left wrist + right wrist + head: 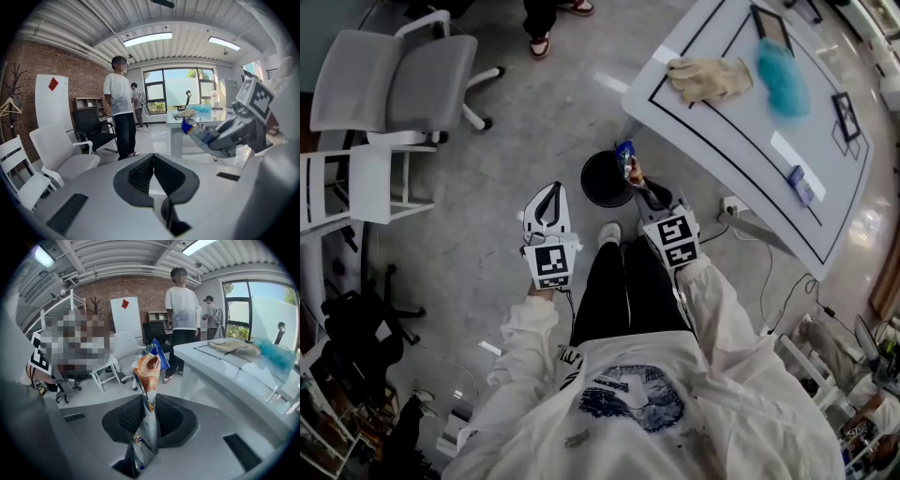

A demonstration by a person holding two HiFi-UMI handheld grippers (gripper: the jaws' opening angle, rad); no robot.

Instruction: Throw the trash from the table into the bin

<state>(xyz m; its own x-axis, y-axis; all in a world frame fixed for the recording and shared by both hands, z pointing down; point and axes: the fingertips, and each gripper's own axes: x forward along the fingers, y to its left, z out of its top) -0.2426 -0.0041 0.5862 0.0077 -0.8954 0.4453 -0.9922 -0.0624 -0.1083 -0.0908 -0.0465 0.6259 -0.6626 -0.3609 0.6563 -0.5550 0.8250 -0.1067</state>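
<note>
A crumpled snack wrapper point(147, 371), silver with an orange and blue top, stands up between the jaws of my right gripper point(147, 401), which is shut on it. In the head view the right gripper point(639, 183) holds the wrapper point(625, 155) over the right rim of the round black bin point(598, 183) on the floor. My left gripper point(549, 187) hangs to the left of the bin, its jaws shut point(152, 157) with nothing between them. The left gripper view shows the right gripper point(220, 138) with the wrapper point(201, 133) at the right.
The white table point(750, 112) at the upper right carries a pair of work gloves point(710, 77), a blue duster point(783, 80) and a small blue packet point(800, 183). A grey office chair point(403, 84) stands far left. A person point(119, 108) stands beyond the bin.
</note>
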